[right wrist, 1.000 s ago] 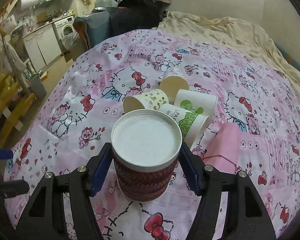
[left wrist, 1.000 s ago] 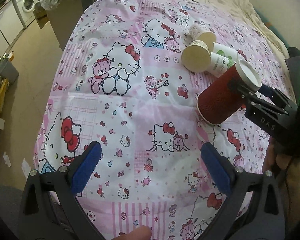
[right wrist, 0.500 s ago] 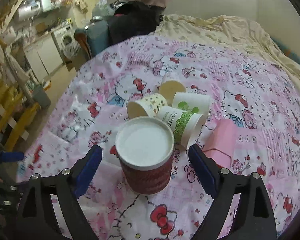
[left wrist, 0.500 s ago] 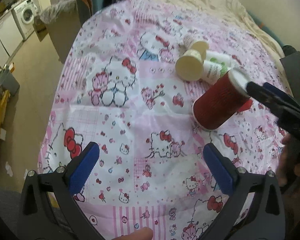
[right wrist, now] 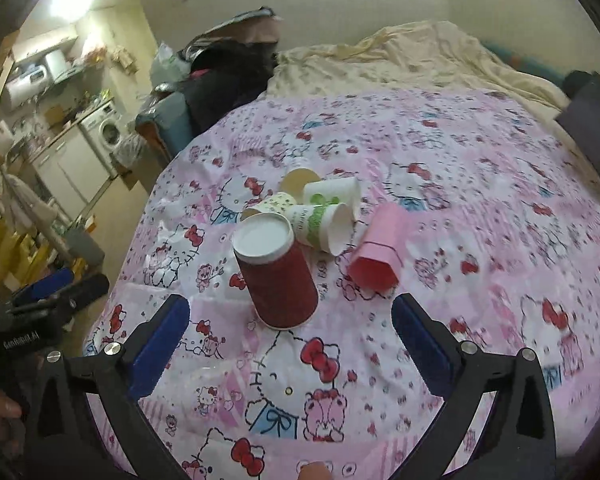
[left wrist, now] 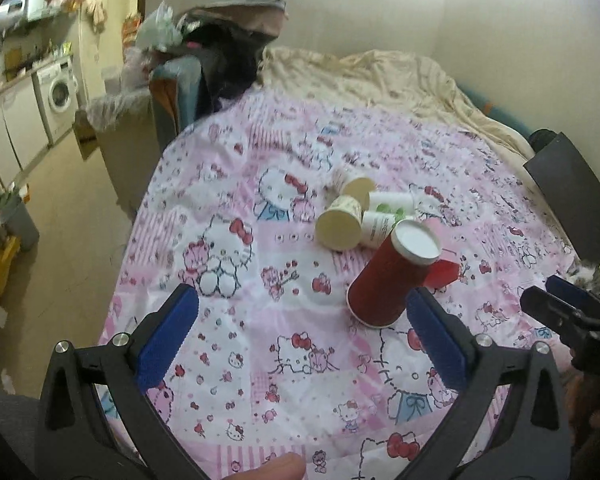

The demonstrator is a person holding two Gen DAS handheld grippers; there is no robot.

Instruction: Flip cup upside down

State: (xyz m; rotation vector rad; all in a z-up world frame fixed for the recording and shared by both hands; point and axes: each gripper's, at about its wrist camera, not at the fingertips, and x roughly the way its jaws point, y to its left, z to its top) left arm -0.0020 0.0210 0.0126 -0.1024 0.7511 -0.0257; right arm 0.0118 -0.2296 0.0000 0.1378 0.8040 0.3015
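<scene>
Red ribbed paper cup (right wrist: pixel 278 270) standing mouth-down on the Hello Kitty bedspread (right wrist: pixel 460 208), its white base uppermost and its long axis upright, so the flip itself appears complete. In the right wrist view the right tool (right wrist: pixel 286 338) is spread wide and holds nothing; the cup stands just beyond its blue pads (right wrist: pixel 158 346), slightly left of the midline and clear of both. In the left wrist view the left tool (left wrist: pixel 300 338) is likewise wide open and empty, with the cup (left wrist: pixel 392 274) ahead and to the right, just beyond the right-hand pad (left wrist: pixel 436 338); whether pad and cup touch cannot be told, though they look apart. The right tool lies more squarely in line with the cup and is judged the nearer of the two. Just beyond the cup lies a cluster of pale paper cups (right wrist: pixel 320 212) on their sides, and to its right a pink hexagonal cup (right wrist: pixel 378 250), also on its side with its open end toward the camera. Any withdrawal should run straight back toward the near edge of the bed, since a sideways sweep could clip the upright cup or the pale cups lying close behind it. Beyond the bedspread, a cream sheet (right wrist: pixel 412 56) covers the far end of the bed.
</scene>
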